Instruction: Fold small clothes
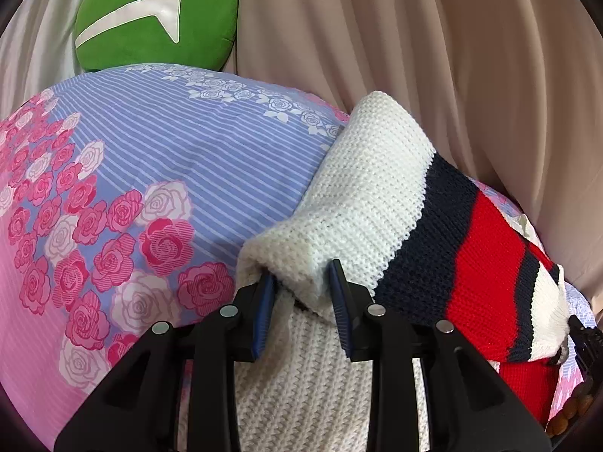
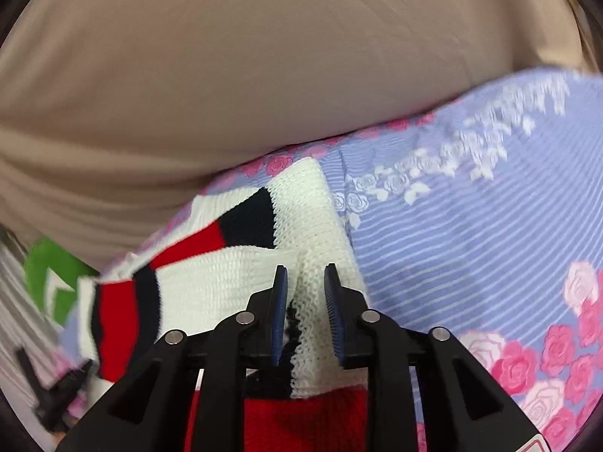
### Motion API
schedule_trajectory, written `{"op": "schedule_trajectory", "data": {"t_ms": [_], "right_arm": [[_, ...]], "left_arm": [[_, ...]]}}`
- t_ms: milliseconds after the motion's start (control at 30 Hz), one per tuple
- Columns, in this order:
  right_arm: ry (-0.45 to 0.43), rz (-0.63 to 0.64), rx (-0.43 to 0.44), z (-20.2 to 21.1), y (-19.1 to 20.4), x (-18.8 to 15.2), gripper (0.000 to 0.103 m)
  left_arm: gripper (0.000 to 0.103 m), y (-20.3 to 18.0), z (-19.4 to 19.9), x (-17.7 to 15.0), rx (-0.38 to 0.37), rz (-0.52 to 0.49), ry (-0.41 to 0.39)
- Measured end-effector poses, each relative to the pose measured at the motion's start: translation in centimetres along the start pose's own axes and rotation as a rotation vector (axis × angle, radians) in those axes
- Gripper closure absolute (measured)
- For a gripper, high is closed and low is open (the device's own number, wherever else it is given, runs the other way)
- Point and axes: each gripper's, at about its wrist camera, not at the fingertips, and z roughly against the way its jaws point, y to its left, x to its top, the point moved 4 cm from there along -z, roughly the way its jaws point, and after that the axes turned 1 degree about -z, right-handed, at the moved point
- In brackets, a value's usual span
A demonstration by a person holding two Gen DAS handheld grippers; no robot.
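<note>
Your left gripper (image 1: 301, 286) pinches the sweater's (image 1: 361, 196) white edge, your right gripper (image 2: 306, 293) its other edge, lifting it above the bedsheet (image 1: 196, 143) so the fold hangs straight.

A knit sweater (image 1: 380, 203) lies on the bedsheet (image 1: 158, 158), running ahead and right of the left claw (image 1: 301, 301). A cushion (image 1: 158, 19) sits far ahead-left, a curtain (image 1: 414, 37) behind.
</note>
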Motion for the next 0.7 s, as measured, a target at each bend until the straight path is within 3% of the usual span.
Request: {"op": "schedule_trajectory", "data": {"t_ms": [133,167,200,233,267,300,400,433,500,567,600,700], "right_arm": [[0.106,0.04,0.092,-0.7,0.6,-0.9,0.064],[0.131,0.059,0.126,-1.1,1.4,-1.1,0.054],[0.14,0.073,0.146,-1.3,1.8,-1.2,0.054],[0.134,0.102,0.13,-1.5,2.3,-1.3,0.057],[0.118,0.145,0.097,-1.4,3.0,-1.2,0.078],[0.09,0.188,0.072,-0.8,4.0,-1.1,0.092],[-0.107,0.31,0.182,4.9,7.7,0.7,0.094],[-0.166,0.35,0.182,6.7,8.5,1.2,0.094],[-0.17,0.395,0.047,6.0,7.9,1.6,0.095],[-0.057,0.407,-0.287,1.2,3.9,1.2,0.099],[-0.002,0.383,-0.34,-0.5,1.8,0.7,0.099],[0.01,0.28,-0.237,0.7,0.3,1.5,0.099]], "left_arm": [[0.074,0.0,0.1,0.1,-0.003,0.002,-0.001],[0.074,0.0,0.1,0.1,-0.006,0.005,-0.002],[0.074,0.1,0.1,0.1,-0.007,0.007,-0.002],[0.074,-0.2,0.3,0.1,-0.008,0.005,-0.002],[0.074,-0.3,0.5,0.1,-0.007,0.002,-0.002],[0.074,-0.3,0.6,0.1,-0.006,0.002,-0.003],[0.074,-0.2,0.6,0.2,-0.007,0.002,-0.003],[0.074,-0.2,0.6,0.2,-0.006,0.001,-0.003],[0.074,-0.1,0.5,0.2,-0.003,-0.001,-0.003],[0.074,-0.1,0.5,0.3,0.0,-0.004,-0.002],[0.074,-0.1,0.5,0.3,0.001,-0.005,-0.003],[0.074,0.0,0.5,0.4,0.0,-0.004,-0.004]]}}
